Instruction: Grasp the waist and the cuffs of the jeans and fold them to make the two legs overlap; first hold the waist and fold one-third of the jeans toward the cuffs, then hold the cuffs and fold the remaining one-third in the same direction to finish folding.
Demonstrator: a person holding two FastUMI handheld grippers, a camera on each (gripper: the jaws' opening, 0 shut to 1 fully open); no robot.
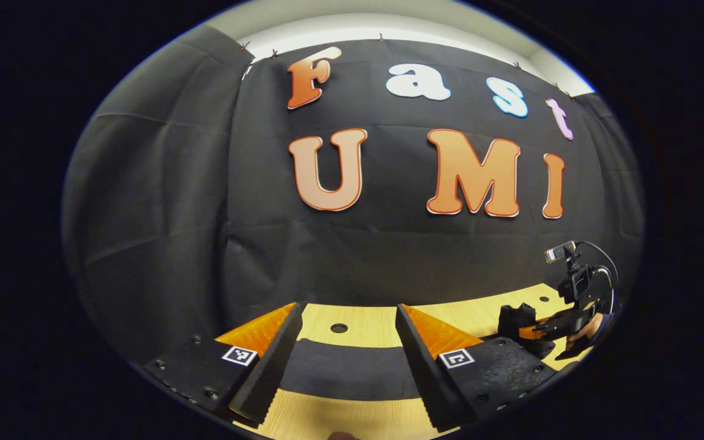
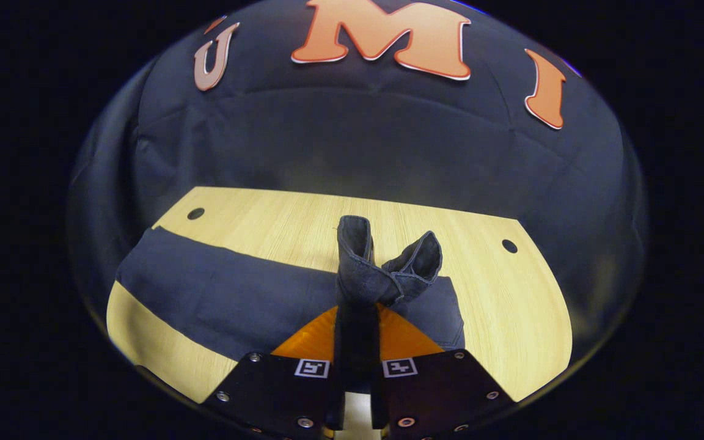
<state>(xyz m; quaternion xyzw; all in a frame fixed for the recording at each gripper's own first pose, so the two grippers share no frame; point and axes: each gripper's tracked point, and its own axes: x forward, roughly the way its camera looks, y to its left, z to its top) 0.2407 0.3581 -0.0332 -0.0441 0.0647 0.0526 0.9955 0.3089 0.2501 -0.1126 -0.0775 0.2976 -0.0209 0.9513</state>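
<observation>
**Right hand-held gripper pinches jeans cloth; left one spread above the bench**

Closest in the right gripper view, the right hand-held gripper (image 2: 357,305) has its two fingers drawn tight together on a bunch of dark denim. That pinched cloth stands up past the fingertips in two small upright folds, one straight and one leaning to the right. Behind and to the left of them, the rest of the jeans (image 2: 223,293) lies flat as a long dark band across the light wooden bench (image 2: 511,305), running toward the left edge of the view. Two round holes show in the bench top, one at the far left and one at the far right.

Seen from the left gripper view, the left hand-held gripper (image 1: 347,318) has its fingers spread wide apart, with nothing between them. Between the fingers a dark band of the jeans (image 1: 346,370) lies flat across the bench (image 1: 364,327), with pale wood showing on both sides of it. Far off at the right of this view, the right hand-held gripper (image 1: 526,327) appears low over the bench with a lump of dark cloth at its tips, and a person's hand (image 1: 590,327) holds it from behind.
</observation>
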